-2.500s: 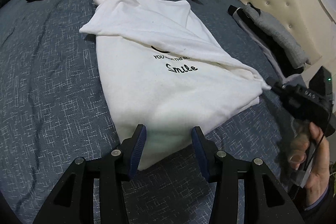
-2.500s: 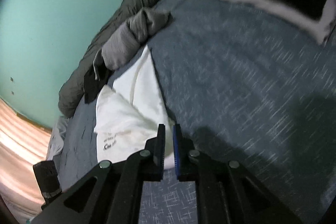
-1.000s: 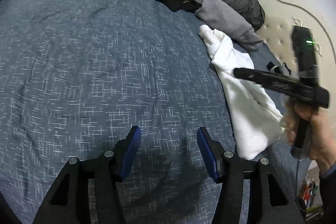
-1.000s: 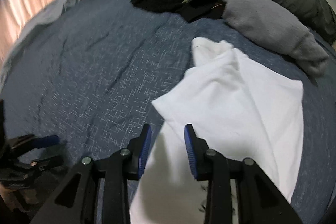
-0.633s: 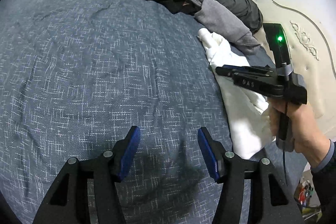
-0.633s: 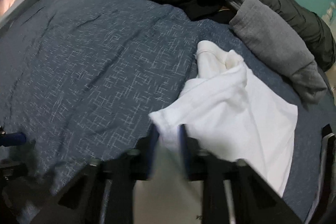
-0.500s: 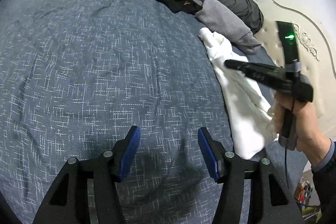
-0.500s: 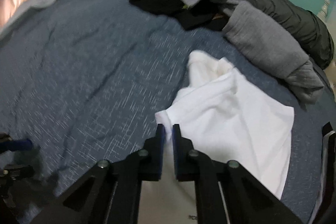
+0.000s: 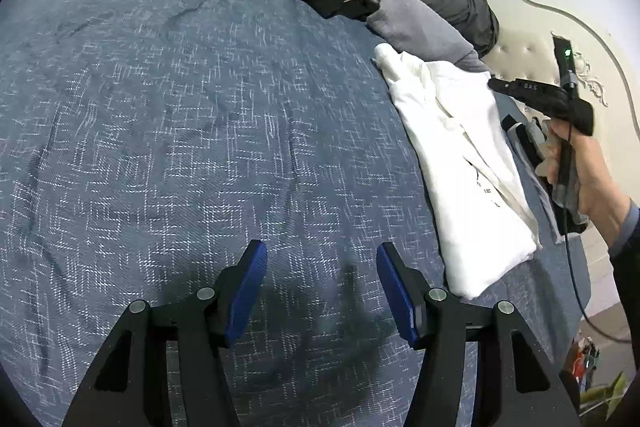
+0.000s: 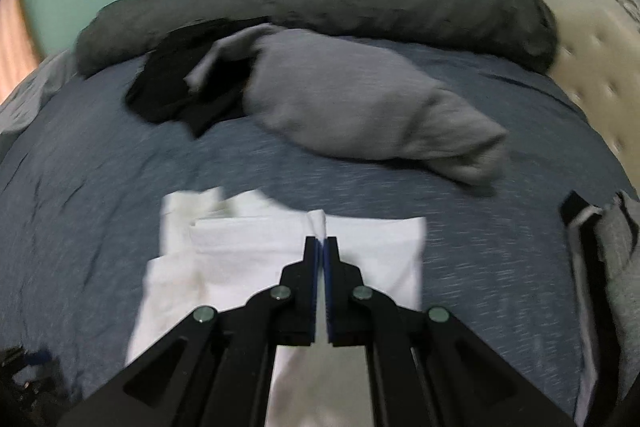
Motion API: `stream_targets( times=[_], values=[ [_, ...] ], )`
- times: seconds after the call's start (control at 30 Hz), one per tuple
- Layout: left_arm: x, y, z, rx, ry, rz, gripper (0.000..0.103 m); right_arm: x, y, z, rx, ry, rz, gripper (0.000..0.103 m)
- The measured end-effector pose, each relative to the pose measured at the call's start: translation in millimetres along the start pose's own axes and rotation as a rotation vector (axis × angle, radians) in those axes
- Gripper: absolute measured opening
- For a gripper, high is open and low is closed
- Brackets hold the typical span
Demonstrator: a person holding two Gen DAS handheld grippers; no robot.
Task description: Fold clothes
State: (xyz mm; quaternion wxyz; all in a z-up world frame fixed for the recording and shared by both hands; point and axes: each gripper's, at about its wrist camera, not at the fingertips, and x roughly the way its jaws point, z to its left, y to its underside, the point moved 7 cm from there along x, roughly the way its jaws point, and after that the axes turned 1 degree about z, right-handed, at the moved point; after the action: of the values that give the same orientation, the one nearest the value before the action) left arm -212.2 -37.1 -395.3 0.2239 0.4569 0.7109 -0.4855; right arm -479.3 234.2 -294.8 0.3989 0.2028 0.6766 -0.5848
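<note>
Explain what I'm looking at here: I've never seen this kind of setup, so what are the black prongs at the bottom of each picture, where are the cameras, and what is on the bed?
There is no robot. A person holds a hand-operated gripper in each hand, and each gripper carries a wide-angle camera looking along its two fingers, so the black prongs are the gripper itself.

The left gripper stands open over the bare blue bedspread, holding nothing. Its camera also catches the person's right hand with the other tool.

The right gripper is shut, and a small bunch of the white T-shirt pokes out just beyond its tips, so it seems to pinch an edge of the shirt, which lies partly folded.

Further back lie a grey garment, black clothes and a rolled dark duvet. Another grey and black garment sits at the right edge, by the headboard.
</note>
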Motion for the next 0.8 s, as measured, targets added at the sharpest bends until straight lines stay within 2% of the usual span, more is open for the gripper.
stream_targets(
  times=[0.3,0.47,0.63,0.73,0.8],
  values=[
    [6,2,2,-0.002,-0.003,0.016,0.061,36,0,-52,0.020,0.104,0.060,0.002],
    [8,4,1,0.004,0.000,0.025,0.061,48,1,-54,-0.025,0.113,0.054,0.002],
    [8,4,-1,0.008,0.002,0.025,0.061,50,-6,-59,-0.016,0.141,0.051,0.002],
    [8,4,-1,0.007,0.005,0.026,0.061,52,-9,-61,-0.034,0.179,0.067,0.002],
    [8,4,-2,0.004,0.010,0.025,0.061,53,-8,-65,-0.047,0.250,0.088,0.003]
  ],
)
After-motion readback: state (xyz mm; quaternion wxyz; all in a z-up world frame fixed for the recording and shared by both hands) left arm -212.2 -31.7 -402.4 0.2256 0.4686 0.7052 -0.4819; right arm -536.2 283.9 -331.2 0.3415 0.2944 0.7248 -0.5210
